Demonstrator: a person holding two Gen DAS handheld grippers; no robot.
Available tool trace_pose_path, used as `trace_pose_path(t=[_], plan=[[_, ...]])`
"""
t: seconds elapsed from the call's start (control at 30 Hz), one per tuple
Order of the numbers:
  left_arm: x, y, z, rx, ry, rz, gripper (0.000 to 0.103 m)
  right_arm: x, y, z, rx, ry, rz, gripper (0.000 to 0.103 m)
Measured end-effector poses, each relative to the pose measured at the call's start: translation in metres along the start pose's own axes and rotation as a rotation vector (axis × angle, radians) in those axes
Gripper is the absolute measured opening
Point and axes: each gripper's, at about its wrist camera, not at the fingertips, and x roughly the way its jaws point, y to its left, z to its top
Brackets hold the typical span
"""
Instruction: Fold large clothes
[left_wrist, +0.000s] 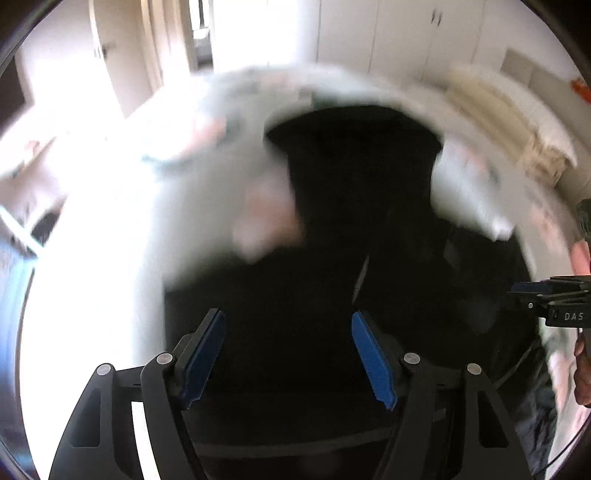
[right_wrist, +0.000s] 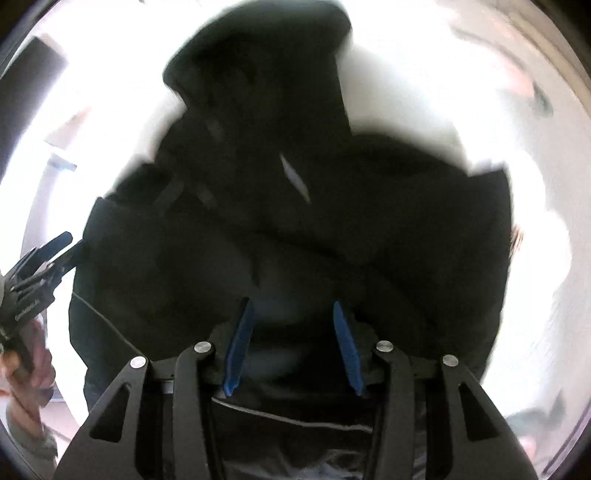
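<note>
A black garment (right_wrist: 295, 206) lies spread on a pale bed (left_wrist: 110, 258), crumpled into dark folds with almost no detail readable; what kind of garment it is cannot be told. A small pale tag (right_wrist: 295, 177) shows near its middle, and a thin light cord (right_wrist: 99, 314) runs along its left edge in the right wrist view. Both views are blurred, and the bedding's pink and grey print is smeared. The near edge of the garment is cut off behind the gripper frames.

The left gripper (left_wrist: 288, 354) points down over the garment's near part, its blue pads (left_wrist: 207, 354) wide apart with nothing pressed between them; only dark cloth lies below. The right gripper (right_wrist: 291, 343) also hangs over the garment, jaws partly apart, and no cloth is pinched between its pads (right_wrist: 240, 343); fabric sits under and beyond them, but whether it touches them is unclear.

Each gripper shows at the edge of the other's view, beside the garment, with a hand (right_wrist: 33, 365) on the left one's grip. Beyond the bed stand white cupboards (left_wrist: 406, 33), a bright doorway (left_wrist: 207, 29) and a cream heap (left_wrist: 517, 122) at the right, too washed out to name.
</note>
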Motion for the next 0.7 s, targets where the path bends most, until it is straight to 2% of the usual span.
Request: trace_pose_path(t=[0.07, 0.13, 0.2, 0.27, 0.4, 0.47, 0.53, 0.6, 0.63, 0.67, 0.7], plan=[[0.006, 0.004, 0.042, -0.024, -0.033, -0.058, 0.073, -0.021, -0.001, 0.021, -0.012, -0.082, -0.007, 0.050], [0.022, 0.006, 0.076, -0.039, -0.051, -0.076, 0.073, -0.042, -0.008, 0.059, 0.005, -0.199, 0.004, 0.056], [0.050, 0.010, 0.107, -0.042, -0.071, -0.089, 0.073, -0.046, -0.012, 0.094, 0.010, -0.268, -0.013, 0.064], [0.077, 0.013, 0.134, -0.065, -0.069, -0.108, 0.073, -0.044, -0.021, 0.123, 0.002, -0.315, -0.034, 0.066], [0.136, 0.021, 0.172, -0.134, -0.011, -0.132, 0.073, -0.009, -0.024, 0.167, 0.001, -0.310, -0.038, 0.066], [0.161, 0.028, 0.175, -0.168, 0.030, -0.153, 0.073, 0.017, -0.028, 0.186, 0.019, -0.290, -0.056, 0.066], [0.184, 0.030, 0.174, -0.172, 0.059, -0.140, 0.071, 0.036, -0.037, 0.200, 0.054, -0.268, -0.034, 0.066], [0.202, 0.034, 0.174, -0.158, 0.079, -0.094, 0.042, 0.059, -0.050, 0.208, 0.119, -0.241, 0.020, 0.066], [0.209, 0.037, 0.173, -0.170, 0.103, -0.084, 0.016, 0.069, -0.051, 0.211, 0.130, -0.232, 0.014, 0.059], [0.213, 0.043, 0.170, -0.207, 0.105, -0.092, 0.011, 0.076, -0.052, 0.217, 0.131, -0.230, -0.026, 0.046], [0.214, 0.050, 0.170, -0.238, 0.086, -0.118, 0.009, 0.083, -0.052, 0.220, 0.124, -0.235, -0.073, 0.018]])
